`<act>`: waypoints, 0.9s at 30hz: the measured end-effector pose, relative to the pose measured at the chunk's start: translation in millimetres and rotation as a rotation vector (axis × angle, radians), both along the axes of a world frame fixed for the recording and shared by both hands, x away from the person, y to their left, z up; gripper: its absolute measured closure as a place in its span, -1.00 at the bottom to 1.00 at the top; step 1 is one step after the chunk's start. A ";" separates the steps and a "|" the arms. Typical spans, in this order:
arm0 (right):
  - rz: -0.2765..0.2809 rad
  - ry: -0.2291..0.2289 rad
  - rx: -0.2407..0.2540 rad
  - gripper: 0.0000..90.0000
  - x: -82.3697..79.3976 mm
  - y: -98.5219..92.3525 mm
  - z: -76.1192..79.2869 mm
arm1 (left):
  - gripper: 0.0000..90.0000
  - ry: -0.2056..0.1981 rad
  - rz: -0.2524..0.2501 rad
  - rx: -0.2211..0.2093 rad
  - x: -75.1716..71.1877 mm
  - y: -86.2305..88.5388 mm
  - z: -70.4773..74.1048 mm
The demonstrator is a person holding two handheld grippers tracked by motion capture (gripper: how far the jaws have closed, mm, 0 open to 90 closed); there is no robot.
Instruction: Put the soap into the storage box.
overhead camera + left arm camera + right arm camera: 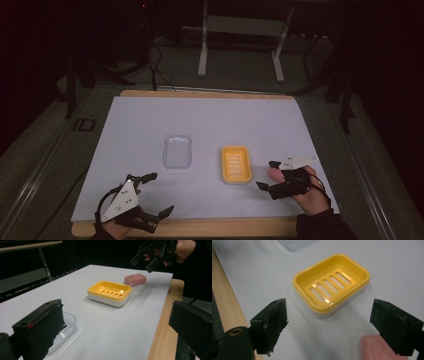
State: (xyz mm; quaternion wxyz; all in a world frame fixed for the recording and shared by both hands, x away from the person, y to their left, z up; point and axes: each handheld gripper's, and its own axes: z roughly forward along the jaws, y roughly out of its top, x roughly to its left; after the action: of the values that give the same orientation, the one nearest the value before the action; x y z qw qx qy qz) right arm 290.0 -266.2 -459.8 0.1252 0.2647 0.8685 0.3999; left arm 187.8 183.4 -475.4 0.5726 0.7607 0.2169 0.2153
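Observation:
A yellow slotted soap dish (235, 164) (110, 292) (332, 285) sits empty on the white sheet, right of centre. A pink soap bar (135, 279) (379, 348) lies flat on the sheet beside the dish, on its right in the high view (274, 173). My right gripper (265, 175) (330, 316) hovers open just above the soap, its jaws spread wide and pointing toward the dish. In the left gripper view the right gripper (147, 261) hangs over the soap. My left gripper (161, 192) (116, 327) is open near the front-left edge, holding nothing.
A clear plastic tray (177, 150) (66, 327) (297, 243) lies left of the dish, close to the left jaw. The white sheet (210, 120) covers a wooden table whose edge (200, 227) shows at the front. White frame legs (202, 50) stand on the floor beyond.

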 end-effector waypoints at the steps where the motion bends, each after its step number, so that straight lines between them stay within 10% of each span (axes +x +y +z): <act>1: 0.003 0.018 -0.004 -0.68 0.8 -1.0 0.8 | -0.99 0.000 0.000 0.002 -0.1 -0.2 -0.1; 27: -0.056 0.370 -0.302 -0.65 8.2 -11.8 -10.9 | -0.99 0.002 0.002 0.008 0.1 -0.3 -0.4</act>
State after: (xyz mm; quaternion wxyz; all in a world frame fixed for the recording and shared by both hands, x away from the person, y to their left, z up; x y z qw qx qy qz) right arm 298.3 -278.0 -470.7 0.0129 0.3358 0.9189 0.2067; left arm 187.9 183.1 -475.8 0.5694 0.7629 0.2172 0.2159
